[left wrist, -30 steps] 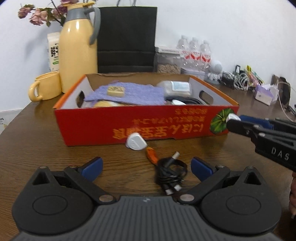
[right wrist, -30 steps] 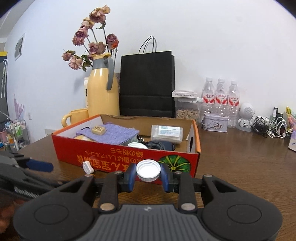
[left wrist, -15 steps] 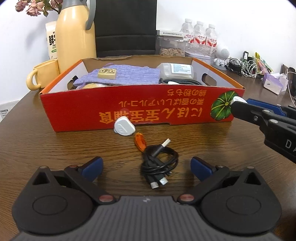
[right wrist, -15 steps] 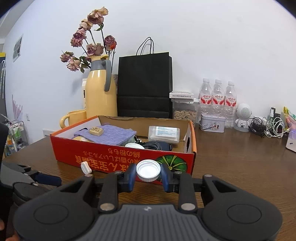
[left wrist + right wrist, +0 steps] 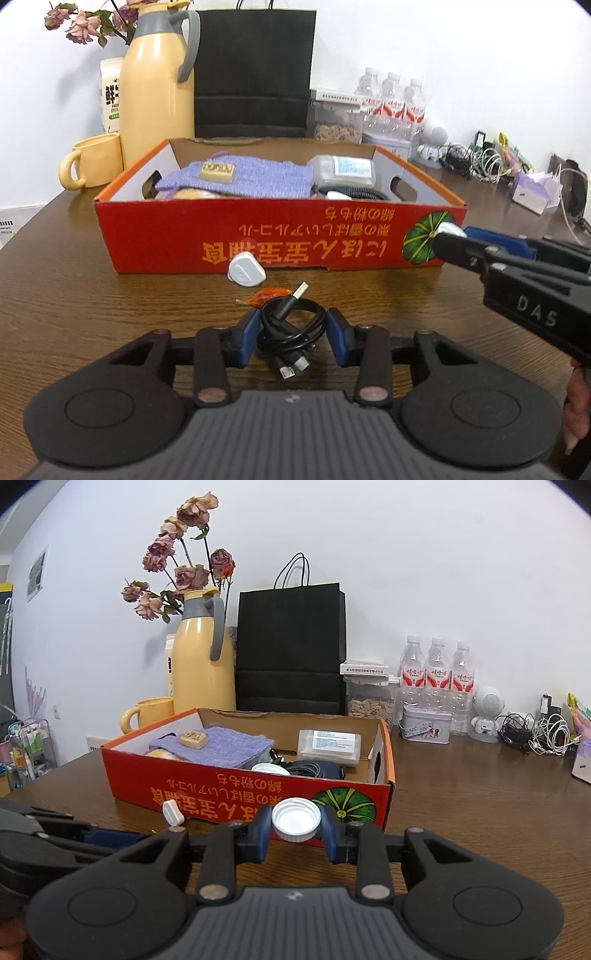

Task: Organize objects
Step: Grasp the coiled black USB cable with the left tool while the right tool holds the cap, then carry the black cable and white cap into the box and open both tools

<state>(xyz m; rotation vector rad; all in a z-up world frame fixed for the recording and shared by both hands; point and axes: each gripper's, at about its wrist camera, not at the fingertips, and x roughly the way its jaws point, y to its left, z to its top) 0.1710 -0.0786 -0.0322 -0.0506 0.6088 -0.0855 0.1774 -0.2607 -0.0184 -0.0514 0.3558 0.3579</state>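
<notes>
The left gripper [image 5: 291, 332] has just been closing its jaws, and its blue pads now press both sides of the coiled black cable [image 5: 290, 325] lying on the wooden table [image 5: 74, 295]. At the cable's 12 o'clock sits the red cardboard box [image 5: 184, 240], a white plug [image 5: 246, 272] against its front. The right gripper [image 5: 296, 830] stands narrow, clamped on a white bottle cap [image 5: 296, 819] before the box's front wall.

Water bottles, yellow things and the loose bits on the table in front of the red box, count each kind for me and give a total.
Water bottles: 3
Yellow things (flask, mug): 2
Loose bits in front of the red box (black cable, white plug, orange scrap): 3
Total: 8
</notes>
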